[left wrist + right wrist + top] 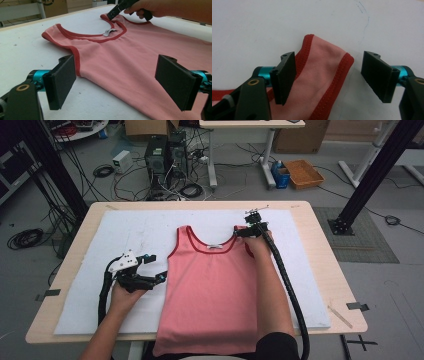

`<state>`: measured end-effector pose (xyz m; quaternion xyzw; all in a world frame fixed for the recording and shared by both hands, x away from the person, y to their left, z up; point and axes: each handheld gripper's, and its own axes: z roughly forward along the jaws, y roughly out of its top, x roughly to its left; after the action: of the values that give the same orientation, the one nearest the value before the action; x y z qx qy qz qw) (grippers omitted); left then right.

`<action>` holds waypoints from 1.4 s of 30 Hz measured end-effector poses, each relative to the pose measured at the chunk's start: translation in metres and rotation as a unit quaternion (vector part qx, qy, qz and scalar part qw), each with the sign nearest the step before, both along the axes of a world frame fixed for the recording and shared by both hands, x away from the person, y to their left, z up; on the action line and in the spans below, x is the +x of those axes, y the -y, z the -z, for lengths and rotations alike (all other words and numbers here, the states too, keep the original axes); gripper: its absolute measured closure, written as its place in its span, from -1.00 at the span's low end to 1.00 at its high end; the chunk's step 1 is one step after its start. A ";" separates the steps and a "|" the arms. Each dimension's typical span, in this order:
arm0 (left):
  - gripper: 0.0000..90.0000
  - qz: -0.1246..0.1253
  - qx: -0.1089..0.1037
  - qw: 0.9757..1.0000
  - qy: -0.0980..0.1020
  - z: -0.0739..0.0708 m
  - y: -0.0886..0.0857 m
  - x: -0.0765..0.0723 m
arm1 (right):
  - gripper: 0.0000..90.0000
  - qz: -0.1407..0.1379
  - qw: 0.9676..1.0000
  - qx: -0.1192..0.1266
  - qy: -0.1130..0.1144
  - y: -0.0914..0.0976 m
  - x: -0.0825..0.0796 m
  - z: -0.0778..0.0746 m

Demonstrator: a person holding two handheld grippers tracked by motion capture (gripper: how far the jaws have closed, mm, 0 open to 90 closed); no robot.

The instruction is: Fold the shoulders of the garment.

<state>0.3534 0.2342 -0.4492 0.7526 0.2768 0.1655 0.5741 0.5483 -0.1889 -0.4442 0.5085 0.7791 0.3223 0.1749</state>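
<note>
A tank top point(212, 290) is lying flat on a foam mat point(125, 232) that is covering most of the tabletop point(320, 245). Its neckline is pointing toward the top of the frame and its hem is hanging over the near edge at the bottom. The left claw point(159, 268) is sitting at centre left, just beside the garment's left side. The right claw point(239, 232) is resting at upper centre, straddling the right shoulder strap point(322, 75). A label point(109, 32) is lying inside the neckline, between the two straps.
</note>
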 end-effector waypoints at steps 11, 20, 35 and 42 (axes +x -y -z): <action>-0.62 0.000 0.003 1.000 0.004 0.000 0.001 -0.001 | 0.85 -0.046 0.999 -0.019 0.002 -0.014 -0.011 -0.010; -0.62 0.000 0.005 1.000 0.005 0.000 0.001 -0.001 | 0.85 -0.075 0.997 -0.004 0.020 -0.009 -0.034 -0.030; -0.62 -0.009 0.006 1.000 0.006 0.000 0.001 -0.001 | 0.86 -0.155 0.983 0.068 0.073 0.004 -0.104 -0.043; -0.62 -0.011 0.008 1.000 0.006 0.000 0.002 -0.002 | 0.86 -0.180 0.976 0.088 0.081 0.009 -0.145 -0.034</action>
<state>0.3516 0.2322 -0.4492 0.7528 0.2805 0.1789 0.5679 0.4038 -0.1980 -0.4106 0.3454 0.8097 0.4562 0.1308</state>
